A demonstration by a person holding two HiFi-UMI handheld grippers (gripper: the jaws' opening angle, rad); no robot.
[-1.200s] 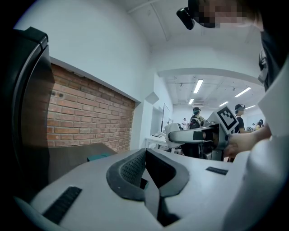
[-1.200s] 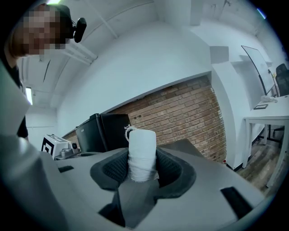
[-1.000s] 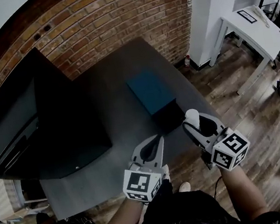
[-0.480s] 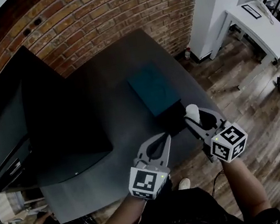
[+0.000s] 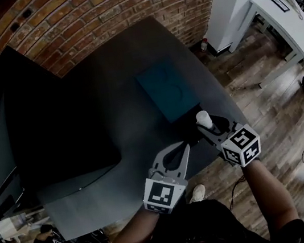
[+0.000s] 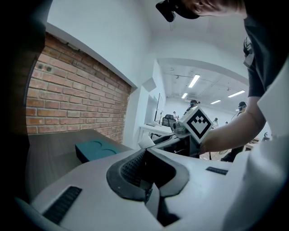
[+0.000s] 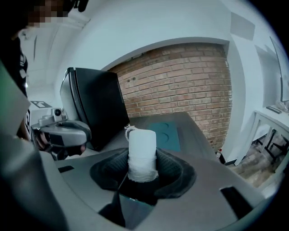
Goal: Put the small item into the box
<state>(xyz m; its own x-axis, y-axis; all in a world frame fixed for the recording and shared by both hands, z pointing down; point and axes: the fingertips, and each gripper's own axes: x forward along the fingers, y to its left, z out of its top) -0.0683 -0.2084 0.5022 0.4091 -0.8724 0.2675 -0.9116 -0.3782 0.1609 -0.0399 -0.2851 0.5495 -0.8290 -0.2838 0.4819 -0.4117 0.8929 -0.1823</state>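
Right tool (image 7: 142,169) clamps the white roll (image 7: 142,144) upright, just short of the teal box (image 5: 167,91) on the dark worktop (image 5: 115,89); I cannot see inside it. My left tool (image 6: 145,152) is clenched, empty.

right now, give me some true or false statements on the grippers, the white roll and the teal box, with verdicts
1. The right gripper is clamped on a white roll. True.
2. The white roll lies inside the teal box. False: it stands between the right gripper's jaws, outside the box.
3. The left gripper carries a second roll. False: its jaws are together with nothing between them.
4. The teal box sits on the dark table. True.
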